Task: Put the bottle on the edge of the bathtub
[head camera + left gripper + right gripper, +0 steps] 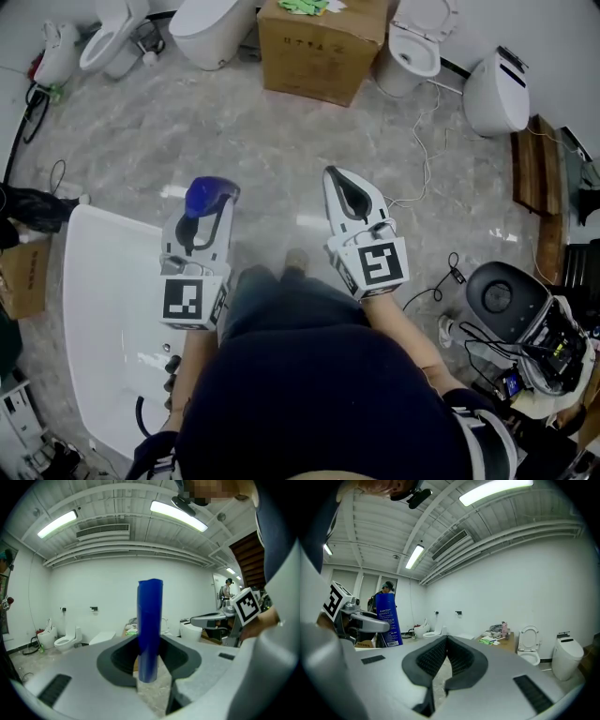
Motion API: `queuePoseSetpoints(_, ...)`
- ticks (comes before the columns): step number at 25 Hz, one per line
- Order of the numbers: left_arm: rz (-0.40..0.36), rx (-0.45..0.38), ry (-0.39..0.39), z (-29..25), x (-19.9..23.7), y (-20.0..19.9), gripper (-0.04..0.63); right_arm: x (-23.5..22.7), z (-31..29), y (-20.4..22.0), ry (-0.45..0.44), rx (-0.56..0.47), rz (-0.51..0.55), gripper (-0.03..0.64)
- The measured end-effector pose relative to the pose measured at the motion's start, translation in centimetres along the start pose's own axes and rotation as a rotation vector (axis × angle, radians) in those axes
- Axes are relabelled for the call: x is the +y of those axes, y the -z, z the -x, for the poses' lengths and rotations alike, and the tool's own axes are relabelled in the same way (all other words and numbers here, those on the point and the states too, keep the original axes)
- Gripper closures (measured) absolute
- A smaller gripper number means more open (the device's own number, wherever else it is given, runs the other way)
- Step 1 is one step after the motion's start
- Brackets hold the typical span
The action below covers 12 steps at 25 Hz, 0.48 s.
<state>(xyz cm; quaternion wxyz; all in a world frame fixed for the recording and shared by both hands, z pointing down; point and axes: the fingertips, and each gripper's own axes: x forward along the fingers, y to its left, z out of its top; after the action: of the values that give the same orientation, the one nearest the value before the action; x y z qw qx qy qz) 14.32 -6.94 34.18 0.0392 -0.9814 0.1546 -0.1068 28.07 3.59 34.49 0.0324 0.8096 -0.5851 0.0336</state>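
Between the fingers (118, 660) of the left gripper (150, 670): the blue bottle (150, 630), pinched from both sides, pads on what look like its two broad faces. Stands with its long axis upright, crosswise to the fingers, top end well above them, base poking out just under the pads. From the head view, rides at the very tip of that gripper, over the grey floor (281, 141) and near the rim of the white bathtub (112, 217).

To the person's left of the bottle and lower down: that rim. By this reading, calls for a short sideways carry and then a lowering, bottle upright all the way so that the base meets the ledge flat. Looks narrow, the ledge; a tilted set-down could well send the bottle into the basin or out onto the floor. No opening of the fingers until the base rests on the rim.

Off to the right, level with the left one and pointing the same way: the right gripper (446, 641), fingers pressed together at their tips, nothing between them. Hangs over bare floor, well apart from the tub, plainly the farther of the two from the edge. No evident part in the placing.

Beyond both, near the far wall: a cardboard box (323, 47).
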Motion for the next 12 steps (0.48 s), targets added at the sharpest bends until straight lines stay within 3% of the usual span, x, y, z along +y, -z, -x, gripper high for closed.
queuePoseSetpoints(4, 0.007, 0.016, -0.002, -1.1, 0.7, -0.1, 0.453, 0.0, -1.1, 0.0, -0.007, 0.004, -0.011, 0.600)
queuePoseSetpoints(12, -0.019, 0.018, 0.048, -3.7, 1.5, -1.0, 0.453, -1.9, -1.9, -0.7, 0.061, 0.009, -0.021, 0.600)
